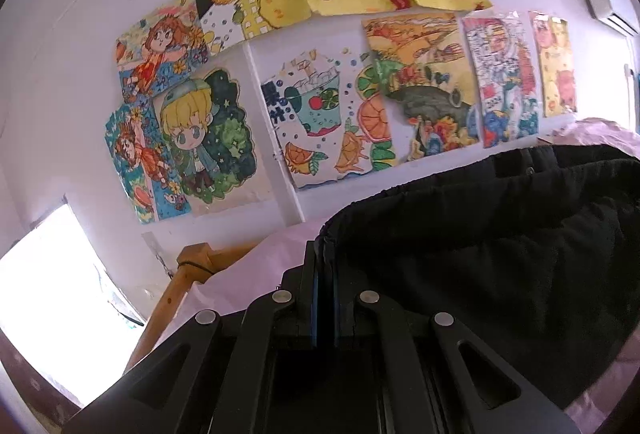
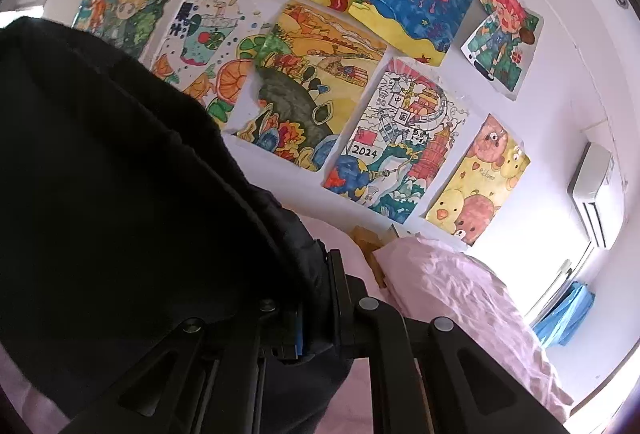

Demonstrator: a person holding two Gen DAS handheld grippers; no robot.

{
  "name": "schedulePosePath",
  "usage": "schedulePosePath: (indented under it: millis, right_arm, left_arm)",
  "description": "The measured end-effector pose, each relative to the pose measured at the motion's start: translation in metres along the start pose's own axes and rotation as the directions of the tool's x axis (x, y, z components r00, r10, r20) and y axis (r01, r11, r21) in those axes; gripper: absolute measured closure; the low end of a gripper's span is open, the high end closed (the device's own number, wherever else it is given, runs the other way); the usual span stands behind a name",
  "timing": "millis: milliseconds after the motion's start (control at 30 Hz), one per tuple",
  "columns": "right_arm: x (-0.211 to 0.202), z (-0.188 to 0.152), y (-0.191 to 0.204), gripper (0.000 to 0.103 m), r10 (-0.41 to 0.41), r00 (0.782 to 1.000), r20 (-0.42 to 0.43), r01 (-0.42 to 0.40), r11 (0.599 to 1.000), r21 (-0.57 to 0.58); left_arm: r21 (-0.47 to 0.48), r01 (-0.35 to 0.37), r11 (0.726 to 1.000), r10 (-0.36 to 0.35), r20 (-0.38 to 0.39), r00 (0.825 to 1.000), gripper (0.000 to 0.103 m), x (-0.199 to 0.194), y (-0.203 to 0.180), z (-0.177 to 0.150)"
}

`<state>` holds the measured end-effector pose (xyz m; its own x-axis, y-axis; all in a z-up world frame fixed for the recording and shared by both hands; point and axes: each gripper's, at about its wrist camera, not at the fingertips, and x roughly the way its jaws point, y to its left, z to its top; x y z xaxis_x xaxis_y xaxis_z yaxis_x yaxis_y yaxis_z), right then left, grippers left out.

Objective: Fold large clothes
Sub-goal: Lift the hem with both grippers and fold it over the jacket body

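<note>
A large black garment (image 1: 500,242) is stretched between my two grippers above a bed with a pink sheet (image 1: 248,266). In the left wrist view my left gripper (image 1: 324,254) is shut on the garment's gathered edge, and the cloth spreads away to the right. In the right wrist view my right gripper (image 2: 320,266) is shut on the opposite edge of the black garment (image 2: 120,193), which fills the left half of that view and covers the left finger. Both grippers point toward the wall.
A white wall (image 1: 60,93) ahead carries several coloured drawings (image 1: 320,121). A wooden bedpost (image 1: 192,262) stands at the bed's left corner beside a bright window (image 1: 52,298). A pink pillow (image 2: 460,286), an air conditioner (image 2: 596,189) and a blue cloth (image 2: 568,314) lie to the right.
</note>
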<state>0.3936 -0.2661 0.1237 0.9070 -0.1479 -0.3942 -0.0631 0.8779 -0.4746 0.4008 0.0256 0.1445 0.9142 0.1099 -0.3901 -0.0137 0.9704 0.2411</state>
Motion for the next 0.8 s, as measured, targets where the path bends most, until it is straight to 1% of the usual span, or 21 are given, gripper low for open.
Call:
schedulePosePath:
  millis: [100,267,533,700,800]
  right_arm:
    - [0.016,0.002,0.001,0.093,0.014,1.000,0.003,-0.014,1.000,0.020]
    - [0.044,0.004,0.002,0.093,0.040,0.999,-0.011,-0.039,0.999,0.033]
    - [0.093,-0.001,0.014,0.093,0.061,0.997,-0.045,-0.060,0.998,0.011]
    - [0.123,-0.011,0.025,0.093,0.089,0.993,-0.077,-0.089,0.996,0.007]
    - [0.139,-0.019,0.033,0.093,0.104,0.989,-0.105,-0.105,0.994,-0.003]
  left_arm:
    - [-0.032,-0.004,0.999,0.004,-0.008,1.000,0.099,0.025,0.002,-0.001]
    - [-0.078,0.016,0.997,-0.019,-0.045,0.999,0.099,0.062,0.004,-0.002]
    - [-0.066,0.016,0.998,-0.021,-0.079,0.997,0.099,0.110,0.000,-0.013]
    - [-0.078,0.031,0.996,-0.040,-0.127,0.991,0.099,0.138,0.000,-0.026]
    - [-0.069,0.034,0.997,-0.044,-0.150,0.988,0.099,0.153,-0.004,-0.037]
